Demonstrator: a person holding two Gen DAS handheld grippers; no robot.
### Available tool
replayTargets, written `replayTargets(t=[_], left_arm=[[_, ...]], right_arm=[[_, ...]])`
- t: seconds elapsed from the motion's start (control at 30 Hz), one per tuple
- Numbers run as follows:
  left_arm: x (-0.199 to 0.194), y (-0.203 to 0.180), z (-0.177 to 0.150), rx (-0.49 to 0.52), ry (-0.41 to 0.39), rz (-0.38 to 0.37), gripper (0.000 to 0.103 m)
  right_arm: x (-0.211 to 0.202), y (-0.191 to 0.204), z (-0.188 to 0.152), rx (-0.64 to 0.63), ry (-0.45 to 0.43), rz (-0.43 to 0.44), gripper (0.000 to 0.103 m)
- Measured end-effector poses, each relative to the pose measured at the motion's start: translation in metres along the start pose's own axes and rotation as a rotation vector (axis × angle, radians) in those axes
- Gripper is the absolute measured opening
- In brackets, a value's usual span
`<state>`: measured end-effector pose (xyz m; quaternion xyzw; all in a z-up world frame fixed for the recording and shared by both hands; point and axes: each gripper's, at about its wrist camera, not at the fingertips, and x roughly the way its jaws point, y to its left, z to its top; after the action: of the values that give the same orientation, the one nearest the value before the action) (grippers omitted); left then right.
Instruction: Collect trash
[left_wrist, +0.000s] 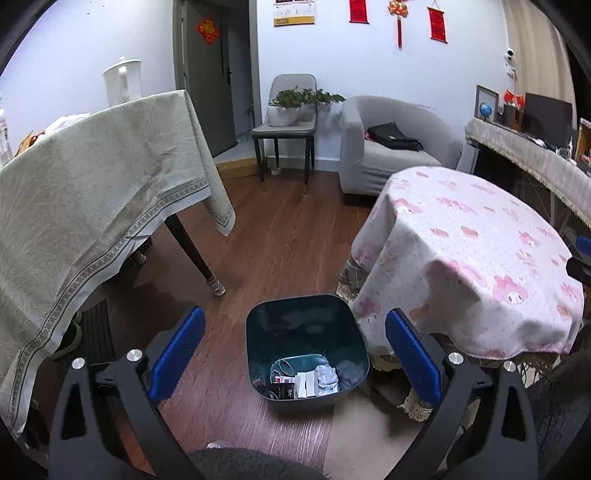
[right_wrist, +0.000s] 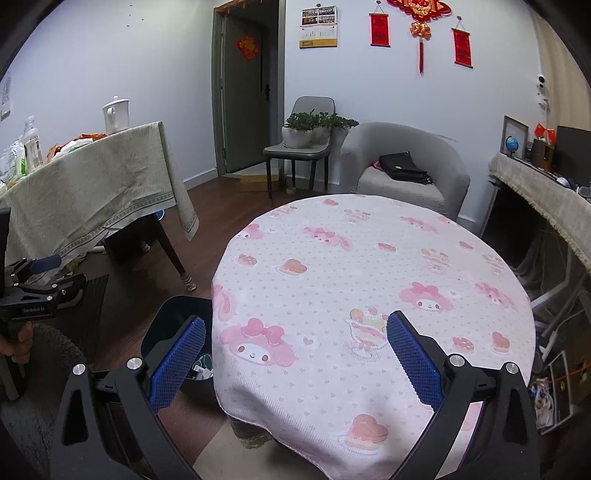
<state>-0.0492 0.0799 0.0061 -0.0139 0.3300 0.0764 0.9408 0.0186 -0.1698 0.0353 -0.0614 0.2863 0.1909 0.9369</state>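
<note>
A dark teal trash bin (left_wrist: 306, 347) stands on the wood floor beside the round table. Inside it lie crumpled paper, small boxes and wrappers (left_wrist: 306, 378). My left gripper (left_wrist: 293, 350) is open and empty, hovering above the bin. My right gripper (right_wrist: 295, 350) is open and empty above the round table with the pink cartoon cloth (right_wrist: 373, 295). The bin (right_wrist: 177, 332) shows partly at the table's left edge in the right wrist view, and the left gripper (right_wrist: 40, 280) shows at far left.
A rectangular table with a beige cloth (left_wrist: 85, 192) stands left, holding a white kettle (left_wrist: 123, 79). A grey chair with a plant (left_wrist: 291, 122) and a grey armchair (left_wrist: 391, 147) stand at the back. A cluttered desk (left_wrist: 535, 151) is right.
</note>
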Motion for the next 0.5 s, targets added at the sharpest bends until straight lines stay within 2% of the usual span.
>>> replayTargets(t=[0.5], left_arm=[[0.0051,-0.0024,-0.0021,-0.008,0.027,-0.008,0.1]], right_arm=[[0.0026,-0.0034,0.0002,0.019,0.013,0.01,0.1]])
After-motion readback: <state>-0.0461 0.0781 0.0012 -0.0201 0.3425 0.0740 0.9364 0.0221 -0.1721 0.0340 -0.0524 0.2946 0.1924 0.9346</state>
